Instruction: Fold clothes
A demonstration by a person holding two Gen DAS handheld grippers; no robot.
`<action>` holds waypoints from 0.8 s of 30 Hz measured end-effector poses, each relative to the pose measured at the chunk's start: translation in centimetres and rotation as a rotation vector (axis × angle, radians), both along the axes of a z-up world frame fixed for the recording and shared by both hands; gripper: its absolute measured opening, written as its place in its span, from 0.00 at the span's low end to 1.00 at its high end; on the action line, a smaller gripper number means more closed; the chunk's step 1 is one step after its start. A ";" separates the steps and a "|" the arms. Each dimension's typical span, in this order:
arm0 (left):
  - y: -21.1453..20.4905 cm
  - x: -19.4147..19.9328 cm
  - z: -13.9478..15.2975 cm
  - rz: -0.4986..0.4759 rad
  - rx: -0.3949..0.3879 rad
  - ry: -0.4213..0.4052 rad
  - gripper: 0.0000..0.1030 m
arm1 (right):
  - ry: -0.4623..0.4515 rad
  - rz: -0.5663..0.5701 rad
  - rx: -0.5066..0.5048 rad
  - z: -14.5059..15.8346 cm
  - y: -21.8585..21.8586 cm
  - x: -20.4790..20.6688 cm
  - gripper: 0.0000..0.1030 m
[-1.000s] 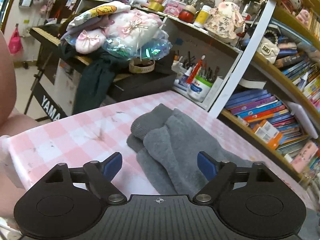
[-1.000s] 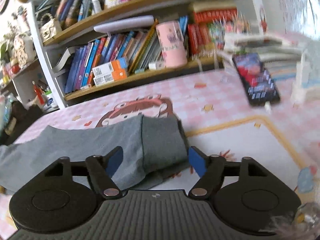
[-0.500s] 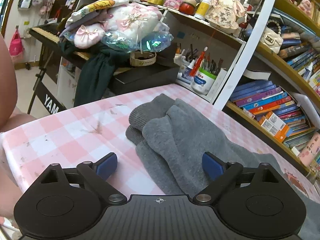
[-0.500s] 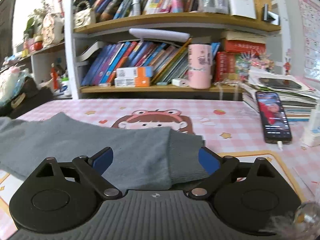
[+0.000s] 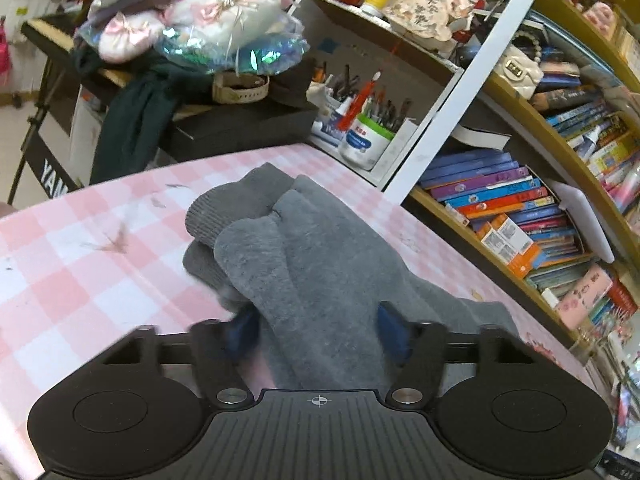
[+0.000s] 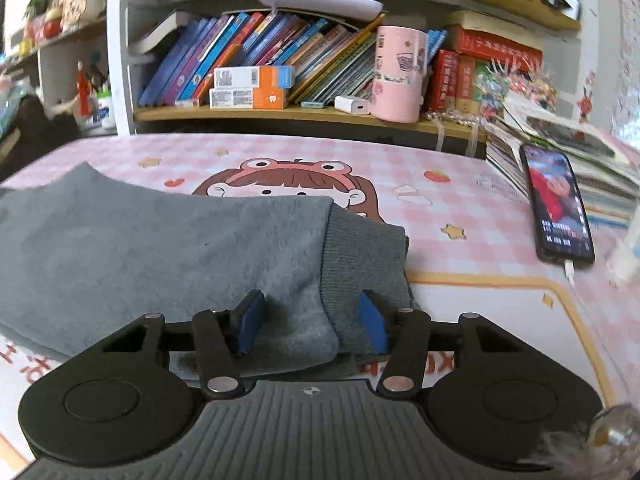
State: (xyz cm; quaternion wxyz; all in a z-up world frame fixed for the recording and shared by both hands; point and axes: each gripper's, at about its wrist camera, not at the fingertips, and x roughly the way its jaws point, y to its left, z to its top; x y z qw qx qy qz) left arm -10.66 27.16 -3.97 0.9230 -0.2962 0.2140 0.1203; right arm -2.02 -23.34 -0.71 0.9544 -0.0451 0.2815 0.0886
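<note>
The grey garment (image 5: 320,264) lies on the bench (image 5: 80,264), partly folded w/ more folds left, and fingers of left gripper (image 5: 318,330) and right gripper (image 6: 310,322) are closing w/ its cloth between them.

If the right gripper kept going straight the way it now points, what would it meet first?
The grey garment: its ribbed cuff already lies between the closing jaws of the right gripper. Beyond lies the pink tablecloth, though depth is hard to judge.
</note>
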 end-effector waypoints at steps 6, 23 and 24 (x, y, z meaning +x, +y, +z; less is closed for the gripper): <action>0.1 3.3 0.4 -0.051 0.043 0.058 0.42 | 0.007 0.006 -0.030 0.2 0.1 4.1 0.42; 0.0 15.5 0.1 -0.095 0.136 0.099 0.42 | -0.003 0.015 -0.043 -0.1 1.0 16.0 0.44; 0.0 16.0 0.1 -0.096 0.139 0.096 0.42 | -0.002 0.014 -0.040 -0.1 1.0 16.4 0.45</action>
